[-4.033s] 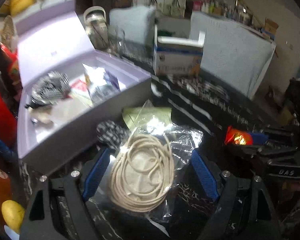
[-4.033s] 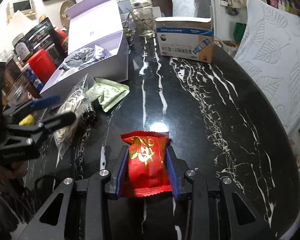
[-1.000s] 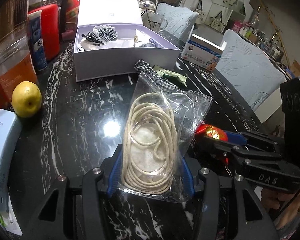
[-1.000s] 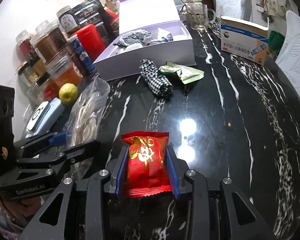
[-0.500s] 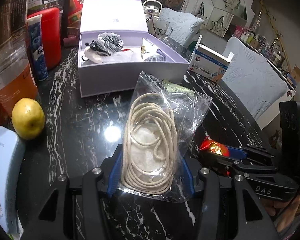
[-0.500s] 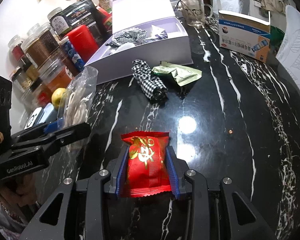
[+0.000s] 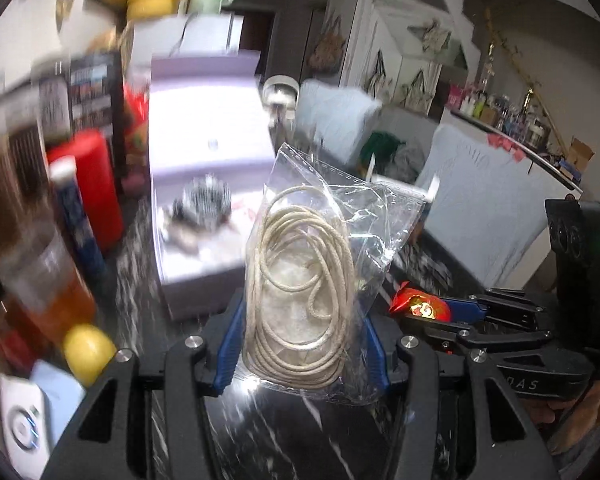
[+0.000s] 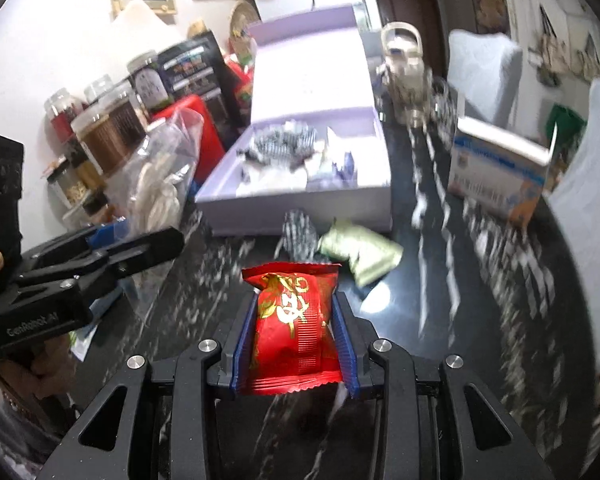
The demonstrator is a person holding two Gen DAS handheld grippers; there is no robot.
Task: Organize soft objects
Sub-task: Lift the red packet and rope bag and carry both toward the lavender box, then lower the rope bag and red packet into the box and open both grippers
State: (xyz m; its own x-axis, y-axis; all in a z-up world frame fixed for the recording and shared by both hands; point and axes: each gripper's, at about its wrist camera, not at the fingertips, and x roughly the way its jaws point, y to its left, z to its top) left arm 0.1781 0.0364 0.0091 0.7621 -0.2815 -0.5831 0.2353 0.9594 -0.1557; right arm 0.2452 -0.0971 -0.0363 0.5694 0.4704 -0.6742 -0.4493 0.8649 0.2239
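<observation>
Judging from the layout, the sorting is partway done: the lilac box (image 8: 300,204) already holds a checked cloth and some packets, while a checked fabric roll (image 8: 298,236) and a green pouch (image 8: 360,254) lie on the black marble table (image 8: 480,320) just in front of it. The left gripper (image 7: 300,334) clamps the bagged rope coil (image 7: 300,280) between its blue pads, above the table with the box ahead. The right gripper (image 8: 296,338) squeezes the red snack packet (image 8: 294,320), which sits upright between its pads and short of the box.
</observation>
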